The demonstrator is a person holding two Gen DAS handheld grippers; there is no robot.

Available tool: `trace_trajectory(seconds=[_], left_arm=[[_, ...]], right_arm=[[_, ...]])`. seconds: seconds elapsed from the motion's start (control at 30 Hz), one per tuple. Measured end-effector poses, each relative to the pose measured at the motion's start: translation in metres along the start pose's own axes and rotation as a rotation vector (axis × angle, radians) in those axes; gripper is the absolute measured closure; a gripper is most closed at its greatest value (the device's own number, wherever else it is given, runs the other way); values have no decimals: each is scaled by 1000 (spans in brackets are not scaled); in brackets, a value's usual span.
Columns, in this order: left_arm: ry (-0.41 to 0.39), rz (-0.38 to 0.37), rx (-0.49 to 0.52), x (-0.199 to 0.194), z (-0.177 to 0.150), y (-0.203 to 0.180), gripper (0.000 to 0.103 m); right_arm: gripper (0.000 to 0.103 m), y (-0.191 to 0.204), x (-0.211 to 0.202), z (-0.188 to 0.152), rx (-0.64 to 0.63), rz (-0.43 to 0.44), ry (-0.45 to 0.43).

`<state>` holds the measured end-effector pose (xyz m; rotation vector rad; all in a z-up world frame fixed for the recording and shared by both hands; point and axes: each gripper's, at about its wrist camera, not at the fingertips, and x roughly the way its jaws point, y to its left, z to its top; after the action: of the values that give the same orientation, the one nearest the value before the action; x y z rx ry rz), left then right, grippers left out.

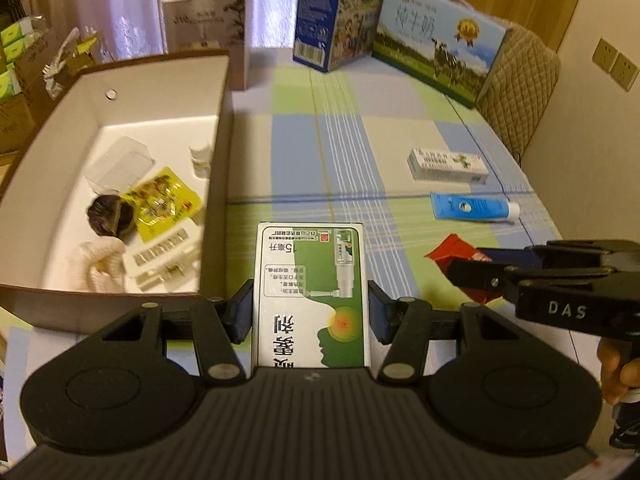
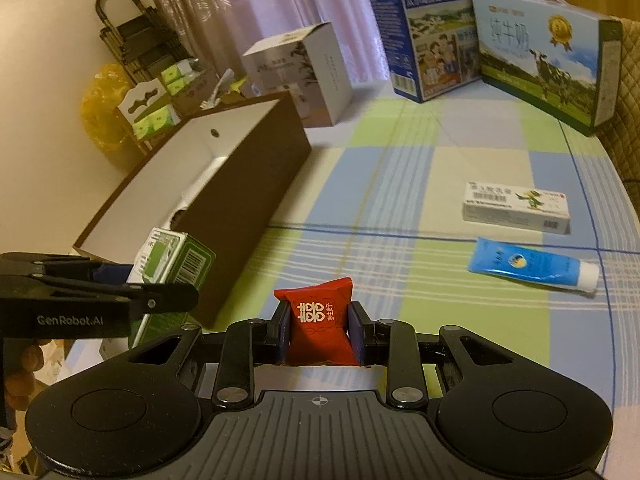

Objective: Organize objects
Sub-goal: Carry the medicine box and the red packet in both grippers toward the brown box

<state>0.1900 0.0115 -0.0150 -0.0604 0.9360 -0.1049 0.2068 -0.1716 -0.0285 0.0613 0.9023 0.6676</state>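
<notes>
The left gripper [image 1: 311,312] is clamping a green-and-white spray box [image 1: 310,296] between its fingers, holding it above the checked tablecloth [image 1: 360,152] just beside the near right corner of the open bin [image 1: 224,128]. The right gripper [image 2: 320,336] is squeezing a red candy packet [image 2: 320,328] between its pads, pointing forward over the cloth, to the right of the left one and near it. A white ointment box [image 2: 516,208] and a blue tube [image 2: 528,266] are lying farther right, well apart from the bin. In the bin, a yellow sachet [image 1: 164,200] is lying among other small items.
</notes>
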Motion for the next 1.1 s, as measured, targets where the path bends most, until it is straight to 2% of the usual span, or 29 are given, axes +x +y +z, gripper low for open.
trace_trajectory(seconds=[0.5,0.8,1.1], left_arm=[[-74,49,-56,-39,9,68,52],[-93,92,-76,-48,17,118,52],[-109,126,-74,-37,43,162,52]], right_arm=[[76,72,23,24,-68,87,-34],[76,119,62,43,-124,146,-29],[76,143,107,72,-146,138,-26]])
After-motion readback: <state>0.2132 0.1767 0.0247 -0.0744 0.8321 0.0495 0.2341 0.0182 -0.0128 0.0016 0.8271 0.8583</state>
